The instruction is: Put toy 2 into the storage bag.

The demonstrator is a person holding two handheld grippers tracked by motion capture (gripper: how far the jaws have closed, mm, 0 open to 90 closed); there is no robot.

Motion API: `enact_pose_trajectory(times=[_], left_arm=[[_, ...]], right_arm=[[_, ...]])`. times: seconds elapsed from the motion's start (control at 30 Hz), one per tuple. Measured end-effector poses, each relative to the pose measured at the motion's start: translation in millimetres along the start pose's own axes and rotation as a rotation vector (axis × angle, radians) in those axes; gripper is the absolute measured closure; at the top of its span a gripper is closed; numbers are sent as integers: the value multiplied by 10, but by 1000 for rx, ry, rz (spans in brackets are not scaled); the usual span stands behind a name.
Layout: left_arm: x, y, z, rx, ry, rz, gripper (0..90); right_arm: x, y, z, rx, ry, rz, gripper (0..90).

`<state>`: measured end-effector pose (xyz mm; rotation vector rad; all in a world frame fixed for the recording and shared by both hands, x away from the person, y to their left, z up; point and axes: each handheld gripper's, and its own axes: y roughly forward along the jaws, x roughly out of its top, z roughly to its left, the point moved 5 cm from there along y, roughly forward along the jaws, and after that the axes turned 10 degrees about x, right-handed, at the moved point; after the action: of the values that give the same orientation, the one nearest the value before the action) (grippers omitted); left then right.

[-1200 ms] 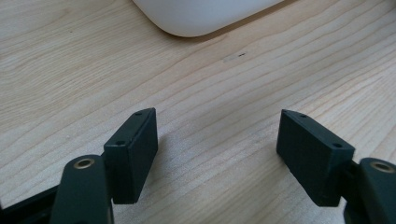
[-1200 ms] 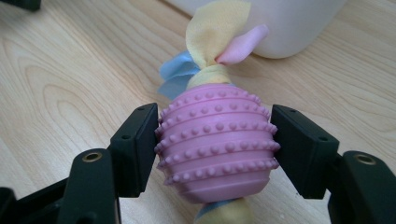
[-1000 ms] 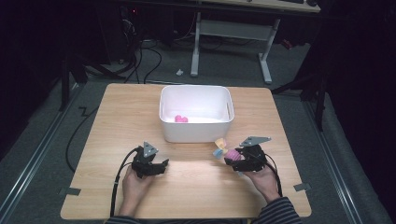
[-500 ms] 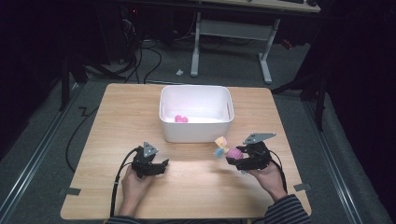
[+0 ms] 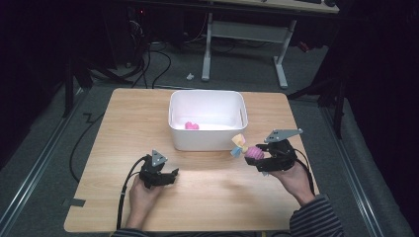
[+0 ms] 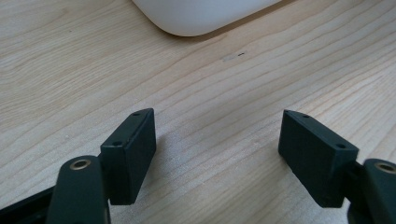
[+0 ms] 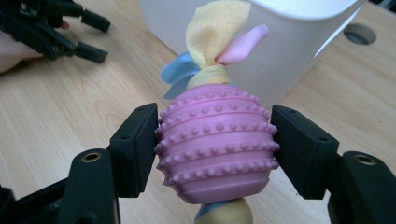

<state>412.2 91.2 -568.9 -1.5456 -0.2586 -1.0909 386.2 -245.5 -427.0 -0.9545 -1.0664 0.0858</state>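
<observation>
My right gripper [image 5: 255, 156] [image 7: 214, 147] is shut on a pink studded rubber toy [image 7: 215, 140] [image 5: 253, 152] with yellow, pink and blue cloth strips knotted at its end. It holds the toy above the table, just in front of the right corner of the white bin [image 5: 207, 121] [image 7: 280, 42]. A small pink object [image 5: 191, 126] lies inside the bin. My left gripper [image 5: 167, 177] [image 6: 217, 156] rests on the wood at the front left, open, with only bare table between its jaws. The bin's rounded corner [image 6: 201, 16] sits ahead of it.
The bin stands at the middle back of the wooden table [image 5: 123, 128]. Black cables [image 5: 126, 190] trail from the left gripper over the front edge. A desk frame [image 5: 244, 44] and more cables lie on the floor beyond the table.
My right gripper has risen with the toy and now holds it off the table. The left gripper has stayed where it was.
</observation>
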Motion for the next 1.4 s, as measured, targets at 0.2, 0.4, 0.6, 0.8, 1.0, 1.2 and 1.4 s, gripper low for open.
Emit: enact_pose_trajectory(times=[0.2, 0.4, 0.6, 0.8, 1.0, 1.2, 1.4], left_arm=[[0, 0, 0, 0, 0, 0, 282], [0, 0, 0, 0, 1, 0, 282], [0, 0, 0, 0, 0, 1, 282], [0, 0, 1, -1, -1, 2, 277], [-1, -1, 2, -1, 0, 3, 277], [-1, 0, 3, 0, 1, 3, 277], [0, 0, 3, 0, 0, 3, 277]], right_arm=[[226, -118, -39, 1, -11, -21, 350], [453, -189, -51, -16, -40, -8, 349], [672, -215, -75, -48, -81, 22, 348], [890, -200, -137, -54, -83, 10, 348], [1099, -125, -189, -58, -82, 6, 348], [1287, -16, -212, -43, -85, 16, 347], [1415, 154, -272, -31, -64, 34, 347]])
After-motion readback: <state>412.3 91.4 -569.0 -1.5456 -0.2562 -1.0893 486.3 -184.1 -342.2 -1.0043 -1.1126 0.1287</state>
